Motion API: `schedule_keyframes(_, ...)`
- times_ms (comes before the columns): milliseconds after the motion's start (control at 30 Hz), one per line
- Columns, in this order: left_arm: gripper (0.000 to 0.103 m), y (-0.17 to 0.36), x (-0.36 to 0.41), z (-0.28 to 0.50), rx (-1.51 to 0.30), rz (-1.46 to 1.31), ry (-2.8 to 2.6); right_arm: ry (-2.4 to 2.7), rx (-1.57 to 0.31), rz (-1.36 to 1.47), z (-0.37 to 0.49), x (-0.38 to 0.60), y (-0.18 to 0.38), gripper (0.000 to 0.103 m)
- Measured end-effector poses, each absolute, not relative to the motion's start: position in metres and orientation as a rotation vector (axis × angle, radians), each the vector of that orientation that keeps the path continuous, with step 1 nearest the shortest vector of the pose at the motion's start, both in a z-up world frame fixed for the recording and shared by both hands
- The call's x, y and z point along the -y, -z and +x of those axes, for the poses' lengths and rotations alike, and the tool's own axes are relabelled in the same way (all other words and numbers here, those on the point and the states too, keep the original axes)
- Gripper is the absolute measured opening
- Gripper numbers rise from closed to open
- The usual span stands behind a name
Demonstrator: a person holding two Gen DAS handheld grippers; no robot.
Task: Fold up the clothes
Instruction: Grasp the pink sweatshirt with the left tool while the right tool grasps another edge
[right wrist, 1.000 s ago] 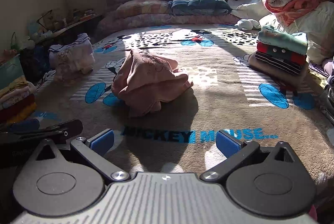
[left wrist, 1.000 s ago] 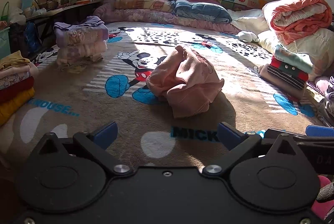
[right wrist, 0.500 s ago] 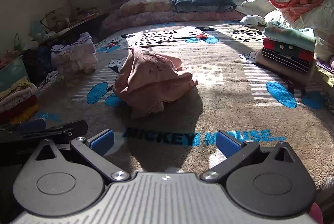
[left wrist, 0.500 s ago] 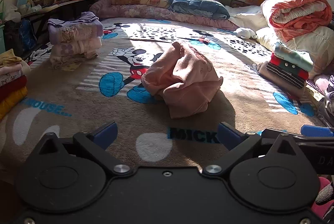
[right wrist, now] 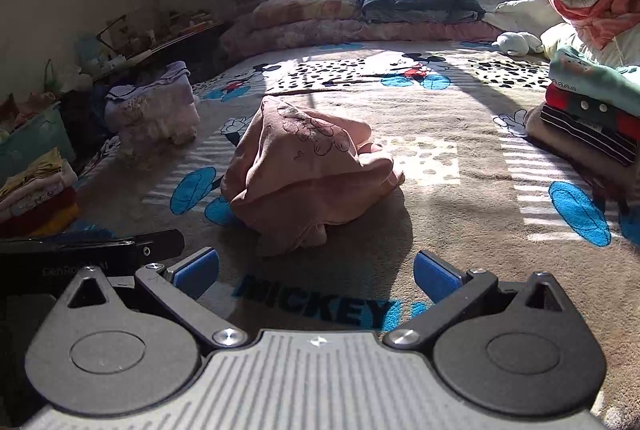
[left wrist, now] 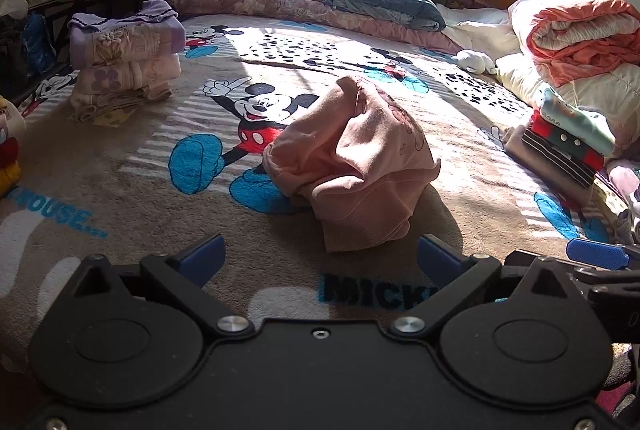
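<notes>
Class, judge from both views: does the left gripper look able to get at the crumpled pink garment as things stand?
Probably yes: the left gripper is open, and only bare blanket lies between it and the pink garment.

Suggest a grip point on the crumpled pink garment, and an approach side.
Probably the ribbed hem lobe of the pink garment, the part lying nearest both claws and low on the Mickey blanket. Come in from the near side, low: that edge hangs free of the heap, while the top is a bunched peak. Left claw and right claw are both open and empty.
</notes>
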State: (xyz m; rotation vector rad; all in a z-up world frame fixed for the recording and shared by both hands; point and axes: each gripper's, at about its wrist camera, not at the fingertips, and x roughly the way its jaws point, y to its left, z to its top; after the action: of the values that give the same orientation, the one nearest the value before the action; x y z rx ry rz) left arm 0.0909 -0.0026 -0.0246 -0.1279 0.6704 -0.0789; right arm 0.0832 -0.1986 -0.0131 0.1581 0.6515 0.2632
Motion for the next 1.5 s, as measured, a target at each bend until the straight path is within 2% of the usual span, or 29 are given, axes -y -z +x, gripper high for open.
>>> schedule_keyframes(267,0.103,0.034,-0.016,0.135,-0.712,-0.221,0.129,-0.337,-0.642,0.239,0.126,0.219,0.021,0.103)
schedule_keyframes(700,0.103,0.049,-0.058,0.202,-0.769,-0.411,0.217,-0.529,-0.787,0.407,0.231,0.245,0.029,0.103)
schedule_keyframes(900,0.102,0.066,-0.084,0.238,-0.782,-0.600,0.240,-0.539,-0.803,0.455,0.290,0.257,0.038,0.103)
schedule_keyframes(1000,0.102,0.075,-0.099,0.253,-0.782,-0.727,0.268,-0.556,-0.805,0.506,0.321,0.262,0.046,0.098)
schedule_keyframes(1067,0.101,0.081,-0.107,0.264,-0.778,-0.795,0.280,-0.556,-0.808,0.521,0.341,0.263,0.053,0.090)
schedule_keyframes(1400,0.100,0.119,-0.117,0.297,-0.842,-0.967,0.336,-0.575,-0.852,0.604,0.394,0.256,0.093,0.090)
schedule_keyframes(1433,0.098,0.122,-0.116,0.298,-0.848,-0.975,0.338,-0.586,-0.854,0.619,0.395,0.255,0.096,0.083)
schedule_keyframes(1467,0.093,0.126,-0.114,0.300,-0.855,-0.979,0.344,-0.597,-0.856,0.634,0.397,0.255,0.099,0.068)
schedule_keyframes(1500,0.089,0.127,-0.113,0.300,-0.857,-0.983,0.352,-0.608,-0.858,0.650,0.398,0.254,0.102,0.063)
